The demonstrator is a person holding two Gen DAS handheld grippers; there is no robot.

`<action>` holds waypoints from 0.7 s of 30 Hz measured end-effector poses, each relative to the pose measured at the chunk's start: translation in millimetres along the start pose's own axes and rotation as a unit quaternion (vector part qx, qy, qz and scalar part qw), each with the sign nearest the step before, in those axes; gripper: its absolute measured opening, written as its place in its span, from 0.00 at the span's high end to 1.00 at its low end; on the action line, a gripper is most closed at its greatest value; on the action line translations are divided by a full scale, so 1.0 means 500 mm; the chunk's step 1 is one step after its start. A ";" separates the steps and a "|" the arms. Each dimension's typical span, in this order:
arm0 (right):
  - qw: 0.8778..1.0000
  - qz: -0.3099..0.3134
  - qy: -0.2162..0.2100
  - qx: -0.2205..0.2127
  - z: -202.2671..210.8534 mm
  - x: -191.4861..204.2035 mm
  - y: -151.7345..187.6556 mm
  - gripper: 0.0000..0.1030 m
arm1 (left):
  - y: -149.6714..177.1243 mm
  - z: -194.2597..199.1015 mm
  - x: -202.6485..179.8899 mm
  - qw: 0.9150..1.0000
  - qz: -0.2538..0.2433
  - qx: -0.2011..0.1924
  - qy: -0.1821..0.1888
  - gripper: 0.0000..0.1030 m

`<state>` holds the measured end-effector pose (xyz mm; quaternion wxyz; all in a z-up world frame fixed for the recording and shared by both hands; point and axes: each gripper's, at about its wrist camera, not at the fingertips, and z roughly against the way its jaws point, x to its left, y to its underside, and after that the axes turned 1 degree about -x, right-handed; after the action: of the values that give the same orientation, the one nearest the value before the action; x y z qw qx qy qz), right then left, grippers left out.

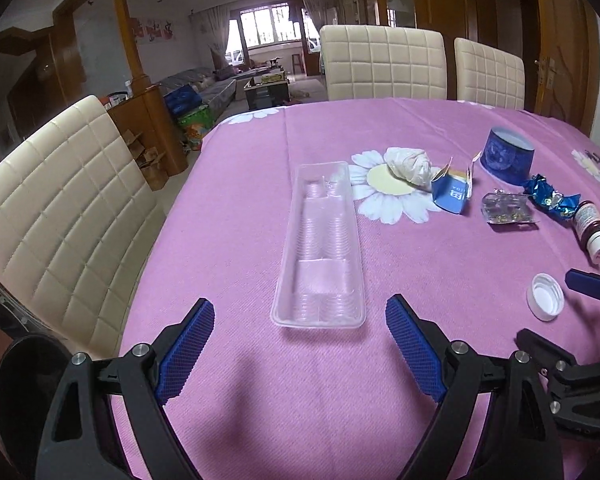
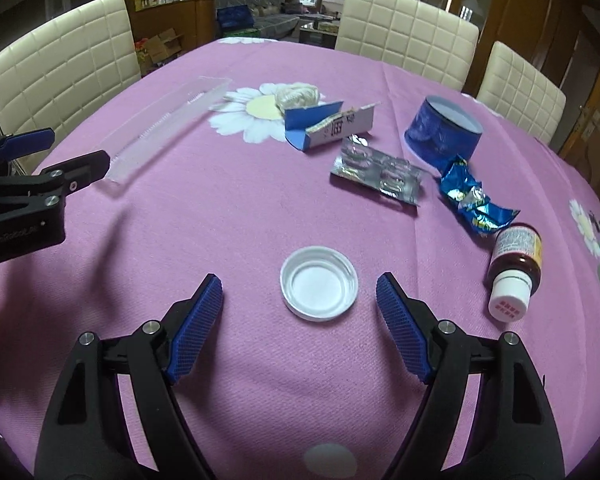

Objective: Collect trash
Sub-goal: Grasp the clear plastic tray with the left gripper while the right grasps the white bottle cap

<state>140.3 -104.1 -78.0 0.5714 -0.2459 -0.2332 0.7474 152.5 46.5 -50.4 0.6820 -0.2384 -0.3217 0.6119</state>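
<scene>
Both of my hand-held grippers hovered over a table (image 1: pixel 260 208) dressed in a pink daisy-print cloth, and neither held anything. My left gripper (image 1: pixel 300 328) stood spread wide, its blue pads on either side of the near end of a clear plastic tray (image 1: pixel 320 248), not touching it. The tray lay lengthwise toward the far edge, left of the other litter. It looked thin, light and flexible, likely to buckle if squeezed hard, so I judged a gentle pinch on its rim at the near end was best.

My right gripper (image 2: pixel 300 300) was also spread, just short of a white bottle cap (image 2: pixel 319 283) lying open side up near the table's front edge. The cap seemed small, stiff and light, and smooth enough to skid, so I judged it wanted a grip across its outer wall.

Farther back lay a torn blue carton (image 2: pixel 320 126), a foil blister pack (image 2: pixel 380 174), a crumpled blue wrapper (image 2: pixel 474 200), a blue paper cup (image 2: pixel 444 130) and a brown bottle (image 2: pixel 514 268) on its side.
</scene>
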 end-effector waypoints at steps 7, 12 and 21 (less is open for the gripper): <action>1.000 -0.027 -0.012 0.003 -0.003 -0.027 0.002 0.25 | -0.006 -0.039 -0.004 1.000 -0.010 0.018 0.008 0.17; 0.998 -0.056 -0.031 0.007 -0.015 -0.050 -0.007 0.35 | -0.015 -0.074 0.006 0.998 0.000 0.050 0.032 0.17; 0.998 -0.050 -0.032 0.002 -0.017 -0.029 -0.022 0.60 | -0.023 -0.091 0.016 0.996 0.017 0.063 0.065 0.39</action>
<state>156.9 -114.8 -76.2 0.6009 -0.2083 -0.2621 0.7258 193.9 56.1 -71.6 0.7046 -0.2396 -0.2338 0.6256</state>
